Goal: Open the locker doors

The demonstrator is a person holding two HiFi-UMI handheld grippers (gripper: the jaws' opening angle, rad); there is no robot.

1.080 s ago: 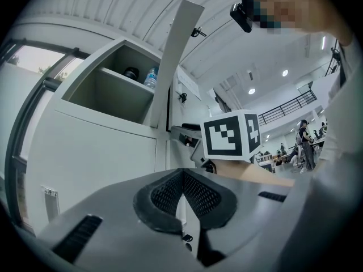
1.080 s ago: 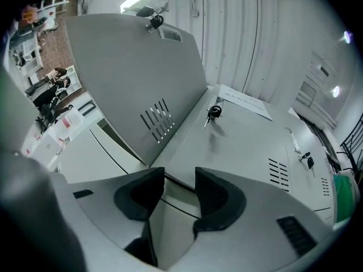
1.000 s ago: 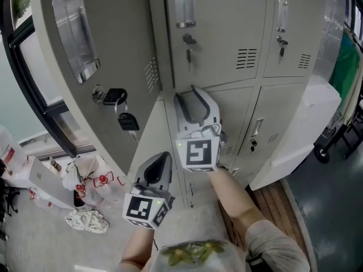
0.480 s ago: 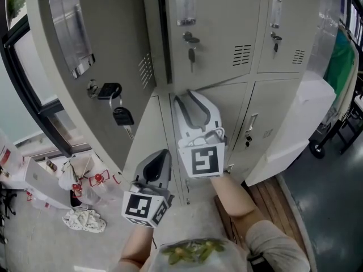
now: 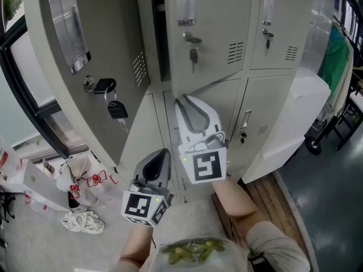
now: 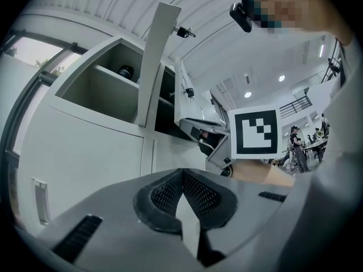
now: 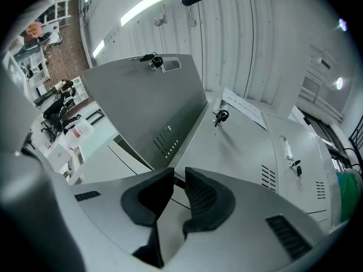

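Note:
A bank of grey lockers fills the head view. The upper left door (image 5: 96, 67) stands swung open, a bunch of keys (image 5: 109, 98) hanging from its lock. The upper middle door (image 5: 212, 33) is closed with a key (image 5: 193, 47) in it, and the upper right door (image 5: 278, 24) is closed too. My right gripper (image 5: 184, 100) points up at the locker front below the middle door. Its jaws have just been closing and stand open a narrow gap (image 7: 178, 174) with nothing between them. My left gripper (image 5: 163, 153) hangs lower left, shut (image 6: 182, 174) on nothing.
A white panel (image 5: 295, 123) leans against the lockers on the right, with a wheeled cart (image 5: 315, 146) beyond it. Bags and clutter (image 5: 79, 200) lie on the floor at left by a black window frame (image 5: 34, 106). The lower right door (image 5: 266, 118) is closed.
The right gripper's jaws have narrowed from wide apart to a thin gap, and it has shifted a little along the locker front. The left gripper has stayed put.

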